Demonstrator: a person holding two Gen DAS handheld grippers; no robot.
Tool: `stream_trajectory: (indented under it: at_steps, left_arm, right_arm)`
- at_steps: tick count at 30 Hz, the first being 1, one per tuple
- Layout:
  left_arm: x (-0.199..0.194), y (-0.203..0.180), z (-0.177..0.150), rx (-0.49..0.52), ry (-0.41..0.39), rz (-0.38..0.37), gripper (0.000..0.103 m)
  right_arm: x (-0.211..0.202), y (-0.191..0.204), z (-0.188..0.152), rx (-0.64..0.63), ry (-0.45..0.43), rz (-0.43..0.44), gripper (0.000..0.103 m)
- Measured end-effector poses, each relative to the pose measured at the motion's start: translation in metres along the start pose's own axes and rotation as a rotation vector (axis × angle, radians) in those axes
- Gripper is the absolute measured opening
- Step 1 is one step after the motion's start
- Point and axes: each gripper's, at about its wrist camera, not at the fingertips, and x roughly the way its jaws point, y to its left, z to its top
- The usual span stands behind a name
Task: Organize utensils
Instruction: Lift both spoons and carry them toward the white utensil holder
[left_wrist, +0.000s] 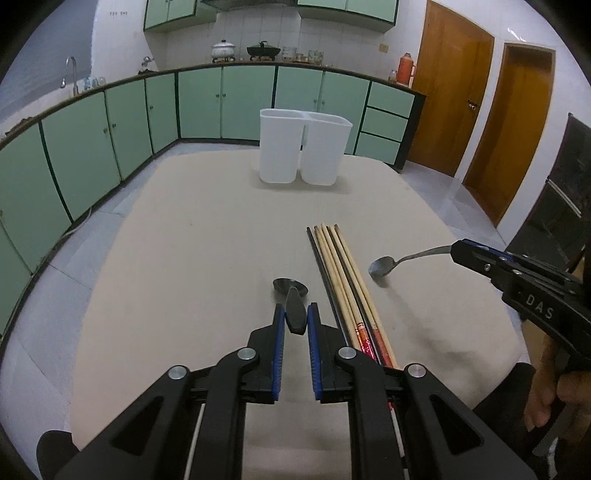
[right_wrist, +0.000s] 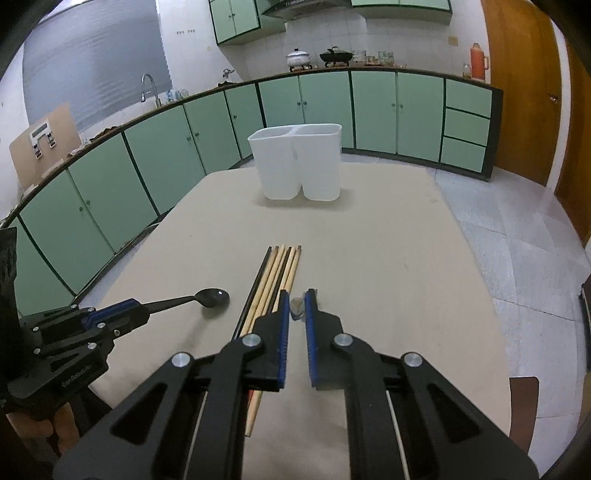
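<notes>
My left gripper (left_wrist: 296, 314) is shut on the handle of a black spoon (left_wrist: 291, 290), its bowl just above the table; the spoon also shows in the right wrist view (right_wrist: 212, 297). My right gripper (right_wrist: 297, 304) is shut on the handle of a silver spoon (left_wrist: 384, 266), seen end-on between the pads (right_wrist: 296, 308). Several chopsticks (left_wrist: 343, 280), wooden and dark, lie side by side between the two grippers, and show in the right wrist view (right_wrist: 275, 280). A white two-compartment utensil holder (left_wrist: 304, 147) stands upright at the far end of the table (right_wrist: 297, 166).
The beige table (left_wrist: 184, 258) has floor on all sides. Green cabinets (left_wrist: 110, 140) curve along the left and back. Wooden doors (left_wrist: 454, 92) stand at the right. A dark chair back (right_wrist: 522, 398) sits at the table's near right edge.
</notes>
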Motion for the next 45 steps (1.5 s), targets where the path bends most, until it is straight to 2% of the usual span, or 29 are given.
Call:
stream_trajectory:
  at_steps: [3,10,15,17,28,31,37,45]
  left_arm:
    - [-0.005,0.005,0.005,-0.008,-0.001,-0.014,0.012]
    - [-0.014,0.011,0.016,-0.009,0.009,-0.044,0.012]
    - [-0.024,0.014,0.029,0.014,-0.012,-0.053,0.011]
    - [-0.024,0.016,0.035,0.021,-0.009,-0.059,0.003]
    - [-0.028,0.028,0.041,-0.011,-0.019,-0.063,0.003]
    - [-0.03,0.03,0.052,-0.013,-0.036,-0.077,0.003]
    - [-0.033,0.03,0.099,0.023,-0.114,-0.076,0.003]
    - [-0.019,0.021,0.212,0.078,-0.235,-0.093,0.003]
  right_arm:
    - [-0.002,-0.001,0.006,-0.014,0.01,-0.007,0.002]
    - [-0.007,-0.003,0.021,-0.015,0.034,0.005,0.002]
    - [-0.015,-0.001,0.036,-0.026,0.035,0.02,0.002]
    - [-0.017,0.0,0.042,-0.033,0.037,0.022,0.002]
    - [-0.025,0.003,0.055,-0.041,0.025,0.044,0.002]
    - [-0.024,0.0,0.063,-0.03,0.027,0.071,0.002]
    - [-0.023,0.003,0.113,-0.058,-0.01,0.094,0.002]
    - [-0.004,0.004,0.22,-0.11,-0.091,0.082,0.002]
